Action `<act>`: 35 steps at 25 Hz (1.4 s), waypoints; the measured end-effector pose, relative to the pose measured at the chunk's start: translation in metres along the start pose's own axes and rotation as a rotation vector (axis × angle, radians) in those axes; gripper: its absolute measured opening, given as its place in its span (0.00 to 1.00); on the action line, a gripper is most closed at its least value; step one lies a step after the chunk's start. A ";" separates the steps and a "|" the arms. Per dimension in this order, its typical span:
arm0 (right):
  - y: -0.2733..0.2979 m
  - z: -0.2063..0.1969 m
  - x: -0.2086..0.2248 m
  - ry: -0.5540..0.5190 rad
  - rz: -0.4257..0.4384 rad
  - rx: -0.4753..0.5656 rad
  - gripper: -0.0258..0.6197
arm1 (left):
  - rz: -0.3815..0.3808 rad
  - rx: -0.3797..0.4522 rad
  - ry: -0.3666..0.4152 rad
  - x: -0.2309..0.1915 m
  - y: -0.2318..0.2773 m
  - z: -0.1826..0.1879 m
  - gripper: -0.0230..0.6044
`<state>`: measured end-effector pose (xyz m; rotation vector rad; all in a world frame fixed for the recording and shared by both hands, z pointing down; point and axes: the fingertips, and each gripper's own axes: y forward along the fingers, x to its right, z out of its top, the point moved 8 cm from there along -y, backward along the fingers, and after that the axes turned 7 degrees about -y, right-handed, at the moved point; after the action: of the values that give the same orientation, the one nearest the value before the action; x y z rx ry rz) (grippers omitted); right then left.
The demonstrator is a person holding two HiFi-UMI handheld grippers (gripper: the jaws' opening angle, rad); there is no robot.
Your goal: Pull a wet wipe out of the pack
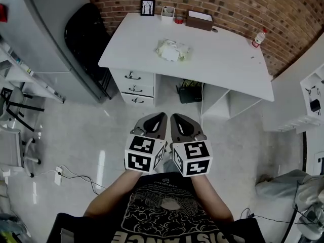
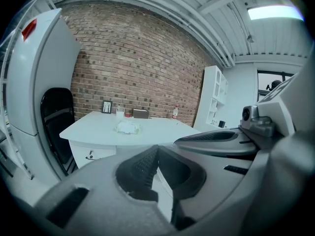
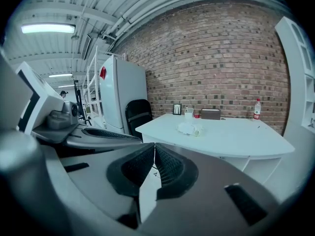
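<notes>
The wet wipe pack (image 1: 172, 50) lies on the white tabletop (image 1: 230, 59), well apart from both grippers. The left gripper (image 1: 162, 115) and right gripper (image 1: 173, 116) sit side by side over the floor (image 1: 101, 135). Each has its fingers pressed together on nothing. A picture (image 1: 148, 7), cup (image 1: 167, 13) and brown box (image 1: 199, 20) stand behind the pack. It lies flat, with its long side going left to right.

White desk (image 1: 228, 59) with picture frame (image 1: 148, 7), brown box (image 1: 199, 20), bottle (image 1: 259, 37); black chair (image 1: 86, 34) beside.
</notes>
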<state>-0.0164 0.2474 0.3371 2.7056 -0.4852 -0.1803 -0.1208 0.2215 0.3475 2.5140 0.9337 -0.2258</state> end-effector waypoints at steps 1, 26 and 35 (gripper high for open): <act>0.003 0.001 0.003 0.001 0.003 0.001 0.07 | 0.002 0.000 0.003 -0.001 0.003 0.002 0.06; 0.114 0.024 0.123 0.038 0.107 -0.011 0.07 | 0.082 -0.052 0.004 -0.027 0.150 0.058 0.06; 0.138 0.027 0.165 0.043 0.162 -0.014 0.07 | 0.129 -0.068 -0.011 -0.022 0.193 0.070 0.06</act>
<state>0.0897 0.0595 0.3573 2.6353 -0.6834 -0.0802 -0.0117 0.0467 0.3604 2.4960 0.7583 -0.1640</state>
